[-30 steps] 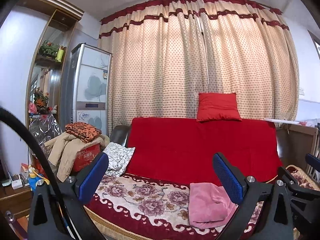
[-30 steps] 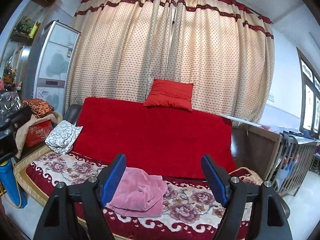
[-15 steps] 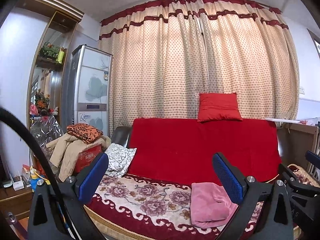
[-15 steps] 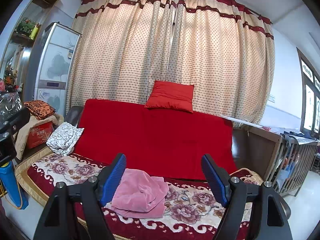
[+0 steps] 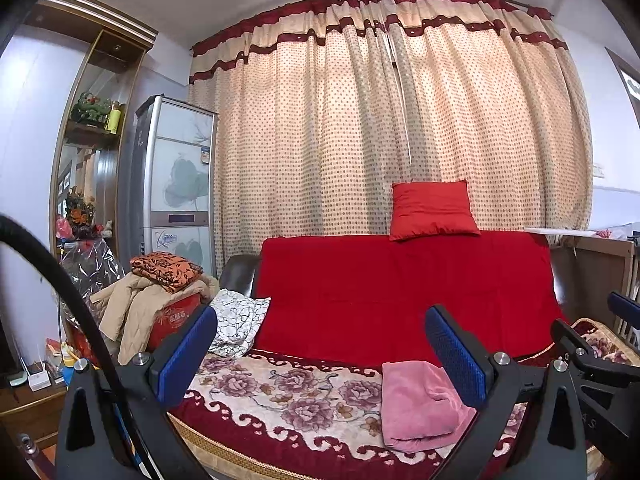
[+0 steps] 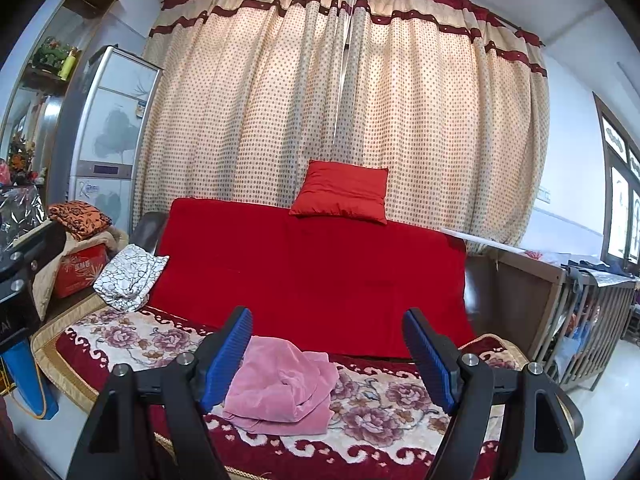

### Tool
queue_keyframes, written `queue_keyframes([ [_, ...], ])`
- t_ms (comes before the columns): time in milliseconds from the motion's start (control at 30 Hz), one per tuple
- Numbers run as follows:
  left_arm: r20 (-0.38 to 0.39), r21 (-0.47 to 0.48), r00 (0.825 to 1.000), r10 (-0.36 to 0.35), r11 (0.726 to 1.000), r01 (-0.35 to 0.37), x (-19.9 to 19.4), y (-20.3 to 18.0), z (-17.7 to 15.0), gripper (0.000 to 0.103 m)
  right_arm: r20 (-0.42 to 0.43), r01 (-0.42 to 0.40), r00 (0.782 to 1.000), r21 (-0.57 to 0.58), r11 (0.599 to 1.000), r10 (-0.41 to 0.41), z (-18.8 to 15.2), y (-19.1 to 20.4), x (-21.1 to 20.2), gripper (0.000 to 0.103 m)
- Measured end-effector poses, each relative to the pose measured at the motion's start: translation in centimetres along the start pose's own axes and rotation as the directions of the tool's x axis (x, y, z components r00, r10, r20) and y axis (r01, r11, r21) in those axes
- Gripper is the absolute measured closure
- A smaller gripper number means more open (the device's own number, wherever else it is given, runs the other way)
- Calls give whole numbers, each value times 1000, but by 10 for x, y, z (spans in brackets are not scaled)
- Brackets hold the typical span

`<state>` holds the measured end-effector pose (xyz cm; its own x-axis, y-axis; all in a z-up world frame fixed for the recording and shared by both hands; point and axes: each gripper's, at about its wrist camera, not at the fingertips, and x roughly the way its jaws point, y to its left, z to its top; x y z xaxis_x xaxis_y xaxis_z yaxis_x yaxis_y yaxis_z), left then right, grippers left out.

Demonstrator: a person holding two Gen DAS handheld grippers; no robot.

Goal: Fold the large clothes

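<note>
A pink garment (image 5: 420, 404) lies folded in a loose bundle on the floral blanket (image 5: 280, 392) of the sofa seat. It also shows in the right wrist view (image 6: 280, 388). My left gripper (image 5: 320, 352) is open and empty, held in the air in front of the sofa, with the garment behind its right finger. My right gripper (image 6: 328, 356) is open and empty, also short of the sofa, with the garment low between its fingers. Neither gripper touches the cloth.
A red throw (image 5: 400, 292) covers the sofa back, with a red cushion (image 5: 432, 210) on top. A white patterned pillow (image 5: 238, 320) lies at the sofa's left end. Piled clothes and a red box (image 5: 160, 300) stand left. A wooden crib (image 6: 592, 320) stands right.
Both grippers have drifted slightly, so the sofa and the pink garment sit a little lower and closer in view. The garment itself has not moved. Both grippers stay open.
</note>
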<state>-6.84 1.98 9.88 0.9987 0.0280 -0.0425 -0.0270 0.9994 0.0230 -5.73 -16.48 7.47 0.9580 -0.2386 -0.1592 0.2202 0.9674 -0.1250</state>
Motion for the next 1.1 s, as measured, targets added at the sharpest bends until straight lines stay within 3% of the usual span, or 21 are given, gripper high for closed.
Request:
queue_keyframes([
  [1100,35,35,999,-37,999,36,-15,-9,5,0,-5,5,1000,21,1000,-5,-2,-8,-6,23],
])
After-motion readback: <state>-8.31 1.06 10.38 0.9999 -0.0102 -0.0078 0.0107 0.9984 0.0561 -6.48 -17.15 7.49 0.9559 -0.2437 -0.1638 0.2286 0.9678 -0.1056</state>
